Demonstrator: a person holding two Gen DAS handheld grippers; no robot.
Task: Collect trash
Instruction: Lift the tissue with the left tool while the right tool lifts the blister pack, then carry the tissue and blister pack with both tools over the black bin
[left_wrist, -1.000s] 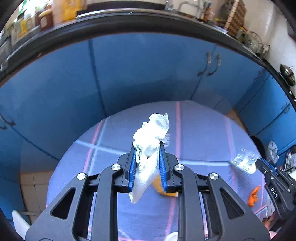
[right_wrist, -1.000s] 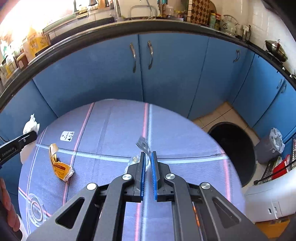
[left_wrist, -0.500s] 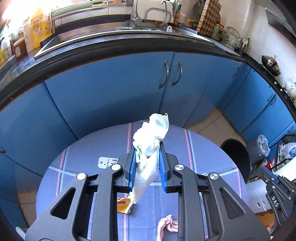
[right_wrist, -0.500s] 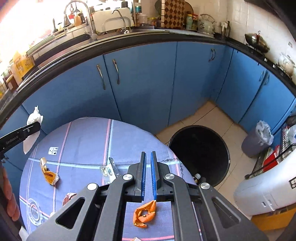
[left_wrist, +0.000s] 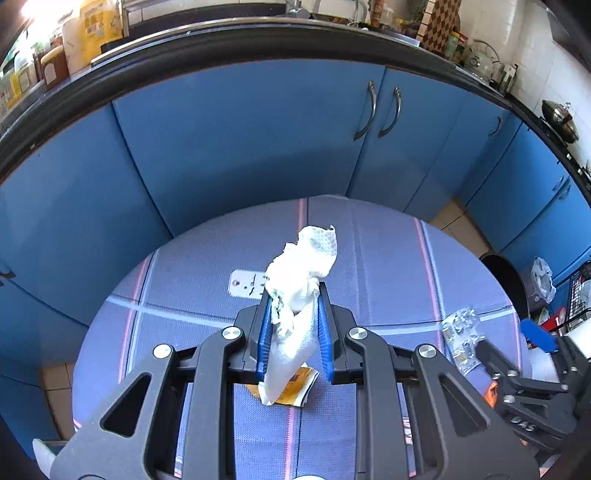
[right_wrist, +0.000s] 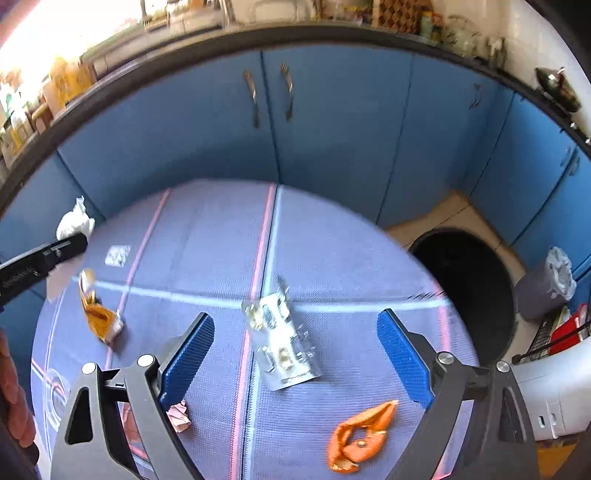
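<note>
The right gripper hangs over the round table, its jaws having just opened wide, with nothing pressed between the pads. A silver blister pack lies flat on the cloth directly between and ahead of the blue pads, its long axis running away from the camera toward the table's far edge, roughly square to the closing line. The left gripper, further off, grips a crumpled white paper towel.
</note>
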